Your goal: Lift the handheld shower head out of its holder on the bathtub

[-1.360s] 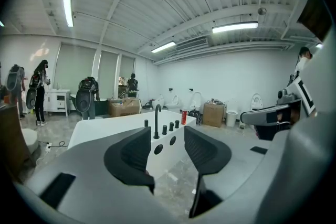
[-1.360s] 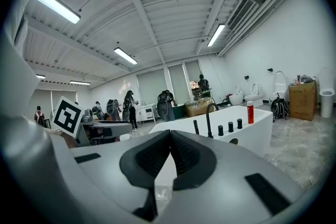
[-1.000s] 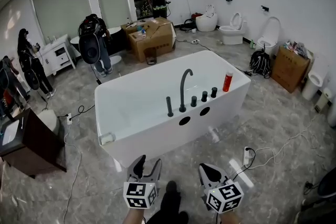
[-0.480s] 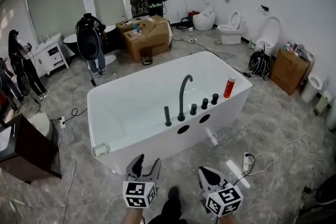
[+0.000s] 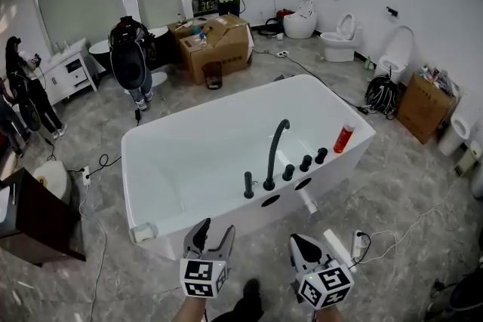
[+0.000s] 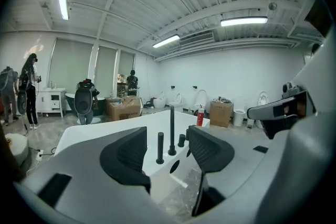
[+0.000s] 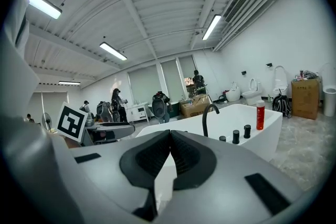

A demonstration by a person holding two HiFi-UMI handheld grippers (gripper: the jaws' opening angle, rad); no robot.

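The handheld shower head [image 5: 248, 185] is a black upright rod in its holder on the near rim of the white bathtub [image 5: 196, 219], just left of the curved black spout [image 5: 275, 151]. In the left gripper view the shower head [image 6: 160, 148] shows far off through the gap between the jaws. My left gripper [image 5: 213, 234] is open and empty, short of the tub wall. To its right my right gripper [image 5: 299, 243] is shut with nothing in it; its pads [image 7: 181, 152] meet. Neither gripper touches the tub.
Three black knobs [image 5: 305, 163] and a red bottle [image 5: 343, 138] stand on the rim right of the spout. A power strip [image 5: 358, 242] and cables lie on the floor to the right. A dark cabinet [image 5: 38, 226] stands left. People, cardboard boxes [image 5: 219, 47] and toilets are beyond the tub.
Both grippers have come forward toward the tub's near side, and the tub now sits closer and lower in the head view. The shower head stays in its holder.
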